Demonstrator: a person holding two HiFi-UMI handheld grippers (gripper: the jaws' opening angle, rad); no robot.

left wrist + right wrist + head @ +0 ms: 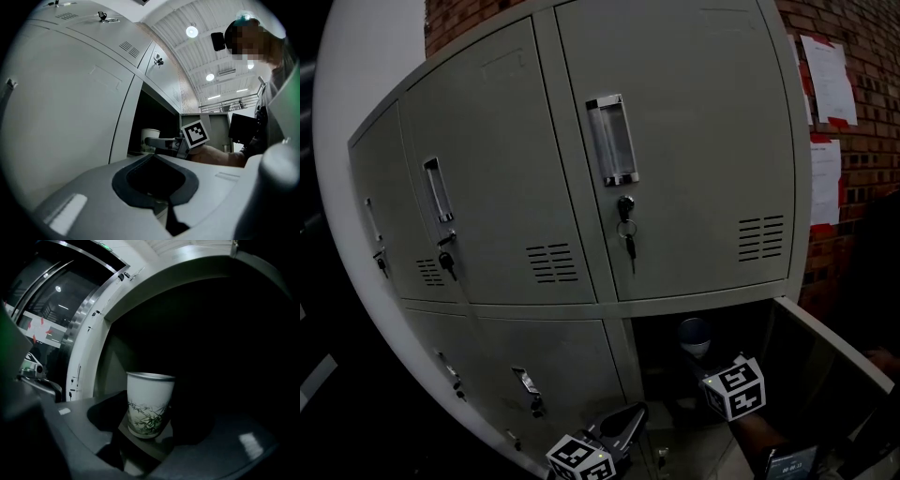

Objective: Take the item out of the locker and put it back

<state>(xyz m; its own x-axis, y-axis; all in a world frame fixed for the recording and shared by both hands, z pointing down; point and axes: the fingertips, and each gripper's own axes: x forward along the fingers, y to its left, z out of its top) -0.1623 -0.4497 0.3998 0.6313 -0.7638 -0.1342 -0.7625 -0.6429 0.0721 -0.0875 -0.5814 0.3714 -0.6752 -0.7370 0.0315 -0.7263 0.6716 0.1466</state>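
Grey lockers [675, 141] fill the head view against a brick wall [862, 37]. Only the compartment at five o'clock is open, its door [834, 336] swung out toward four. Inside stands the paper cup [696, 336], upright. The right gripper [705, 364] reaches in from six o'clock, and the left gripper [628, 420] hangs outside at seven.

In the left gripper view its jaws are pressed together on nothing.

In the right gripper view the jaws are spread wide around the cup, and the dark pads seem to bear on both flanks. The cup looks gripped inside the compartment, so the next move would be a level carry through the mouth. The frame post [82, 371] at nine o'clock and the door edge opposite bound that path, with darker open room above the rim.
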